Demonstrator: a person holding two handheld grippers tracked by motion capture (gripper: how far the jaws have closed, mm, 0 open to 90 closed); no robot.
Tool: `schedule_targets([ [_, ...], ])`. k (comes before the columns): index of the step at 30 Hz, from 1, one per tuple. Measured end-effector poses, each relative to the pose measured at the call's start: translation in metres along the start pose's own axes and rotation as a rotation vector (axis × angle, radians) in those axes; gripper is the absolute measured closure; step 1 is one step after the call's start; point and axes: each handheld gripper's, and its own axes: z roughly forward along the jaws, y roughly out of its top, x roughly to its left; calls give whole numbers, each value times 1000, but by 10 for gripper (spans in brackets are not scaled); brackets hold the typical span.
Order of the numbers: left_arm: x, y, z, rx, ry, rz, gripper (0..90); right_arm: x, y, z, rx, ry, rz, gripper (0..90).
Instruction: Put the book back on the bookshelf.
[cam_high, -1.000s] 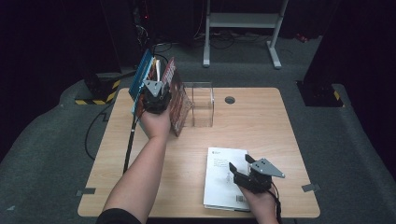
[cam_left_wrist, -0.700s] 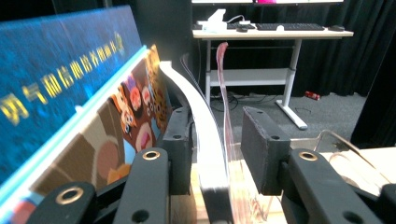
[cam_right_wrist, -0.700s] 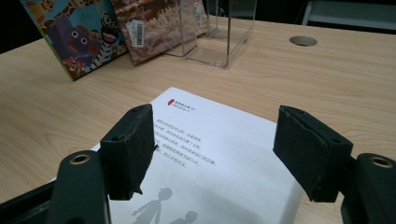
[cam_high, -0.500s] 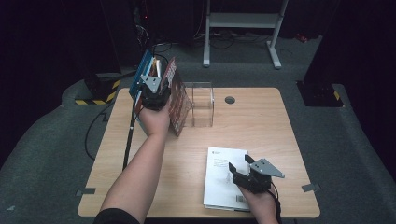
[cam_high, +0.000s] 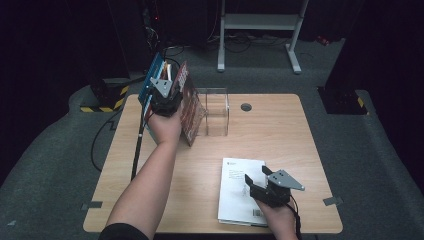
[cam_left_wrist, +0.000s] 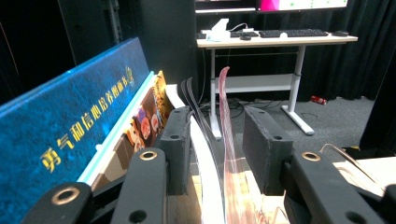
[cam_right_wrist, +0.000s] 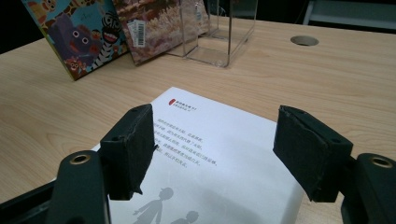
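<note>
Since a second ago almost nothing shifts: both hands sit where they were, and only the jaws of our left gripper (cam_high: 163, 93) have just been opening a little, with the top edges of the leaning books between them.

Starting with the wooden table (cam_high: 280, 135): at its far left a row of books leans against a clear acrylic stand (cam_high: 214, 112). The blue hardback (cam_left_wrist: 70, 135) is the biggest and outermost, stiff and probably the heaviest, so we would take it by the spine edge with a broad bite. Next to it stands the cartoon picture book (cam_left_wrist: 147, 121), then the thin paperbacks whose curled white and reddish covers (cam_left_wrist: 224, 135) pass between our left jaws. Those covers bend in the left gripper view, so we judge them floppy and slippery; pinching a single cover would let the pages sag, and it is better to take the whole thickness near the spine. Our left jaws stand partly apart around these edges; the left pad seems to touch them, the right pad shows a gap, so we count this as a loose hold at most.

Near the front right lies the white paperback (cam_high: 240, 190), flat and light. Our right gripper (cam_right_wrist: 219, 149) hovers just above its near end, jaws wide apart and holding nothing. Flat on wood, it gives no edge to bite; we would take it at an edge near the table's front.
</note>
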Motion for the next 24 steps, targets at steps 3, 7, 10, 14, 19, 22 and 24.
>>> schedule_targets([
  [3,0,2,-1,-3,2,5,619,0,0,0,-2,0,1,288],
  [7,0,6,-1,-7,2,10,624,0,0,0,-4,1,4,288],
  [10,-2,9,-1,-15,16,42,640,1,0,0,-5,2,1,288],
  [14,-4,14,-2,-23,11,63,654,0,0,-1,-4,2,1,288],
  [19,-6,19,-3,-31,4,75,662,0,1,-1,-6,-1,3,288],
  [22,-6,22,-5,-35,-7,72,662,0,1,-1,-7,1,1,288],
  [24,-6,23,-5,-31,-14,67,663,0,1,-1,-6,2,-1,288],
])
